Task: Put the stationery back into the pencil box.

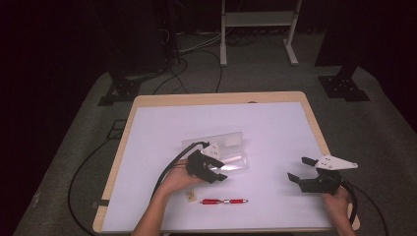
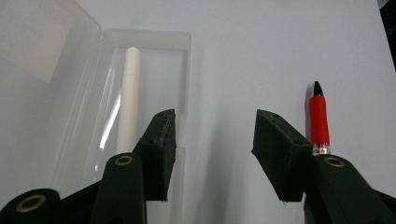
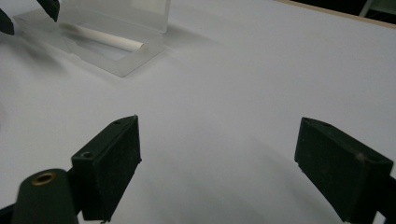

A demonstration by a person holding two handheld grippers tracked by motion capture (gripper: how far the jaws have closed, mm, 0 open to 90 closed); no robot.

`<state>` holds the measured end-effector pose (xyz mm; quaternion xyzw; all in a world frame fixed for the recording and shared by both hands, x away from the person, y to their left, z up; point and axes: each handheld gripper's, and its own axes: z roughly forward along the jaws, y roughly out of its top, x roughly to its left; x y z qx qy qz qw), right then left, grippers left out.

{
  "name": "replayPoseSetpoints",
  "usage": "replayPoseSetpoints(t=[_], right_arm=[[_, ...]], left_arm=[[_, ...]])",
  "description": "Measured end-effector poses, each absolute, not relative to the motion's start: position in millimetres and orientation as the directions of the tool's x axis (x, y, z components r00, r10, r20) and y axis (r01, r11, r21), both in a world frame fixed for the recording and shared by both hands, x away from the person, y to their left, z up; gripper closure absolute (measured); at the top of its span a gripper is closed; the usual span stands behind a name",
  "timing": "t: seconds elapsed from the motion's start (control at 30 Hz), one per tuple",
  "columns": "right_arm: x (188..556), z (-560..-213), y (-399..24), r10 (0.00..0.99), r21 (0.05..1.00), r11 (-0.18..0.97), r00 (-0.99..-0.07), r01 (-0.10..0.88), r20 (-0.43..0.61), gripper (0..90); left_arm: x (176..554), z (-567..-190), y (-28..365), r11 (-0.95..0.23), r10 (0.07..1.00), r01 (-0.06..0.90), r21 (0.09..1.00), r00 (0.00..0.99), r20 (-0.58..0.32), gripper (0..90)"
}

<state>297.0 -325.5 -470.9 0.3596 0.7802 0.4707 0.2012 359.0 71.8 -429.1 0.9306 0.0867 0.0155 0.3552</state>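
Left gripper (image 1: 222, 173) parted about halfway, nothing between the pads, poised just over the near edge of the clear plastic case (image 1: 231, 153). Seen along its own jaws: case (image 2: 140, 88) lying open ahead and to the left jaw's side, lid folded back flat beyond it, white stick (image 2: 128, 100) resting lengthwise in the tray. White stick reaching back under the left jaw's tip, not gripped. Bare white table cover (image 2: 224, 70) showing in the gap between the jaws. Red pen (image 2: 319, 119) lying on the cover just beside the right jaw, black tip pointing away, its rear end hidden behind that jaw. From the high view: red pen (image 1: 223, 201) on the person's side of this gripper, a small tan scrap (image 1: 190, 196) near it, possibly a tag, too small to tell.

Right gripper (image 1: 302, 170) wide apart and empty, well off to the side of the case, held above bare cover, with the case (image 3: 112, 46) far ahead and left of its jaws.
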Motion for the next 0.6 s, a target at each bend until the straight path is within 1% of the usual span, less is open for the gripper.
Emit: replayPoseSetpoints(t=[0.23, 0.5, 0.6], right_arm=[[297.0, -470.9, -325.4, 0.750, 0.879, 0.298, -0.660, 0.372, 0.025, 13.6], [297.1, -471.0, -325.3, 0.750, 0.878, 0.299, -0.661, 0.373, 0.025, 13.6], [297.2, -471.0, -325.3, 0.750, 0.878, 0.300, -0.661, 0.374, 0.026, 13.6]], left_arm=[[354.8, -430.1, 74.5, -0.735, 0.168, 0.146, 0.662, 0.985, -0.031, 48.4], [348.8, -430.3, 76.6, -0.731, 0.165, 0.149, 0.666, 0.986, -0.039, 44.1], [346.4, -431.8, 77.0, -0.727, 0.153, 0.155, 0.669, 0.986, -0.062, 42.4]])
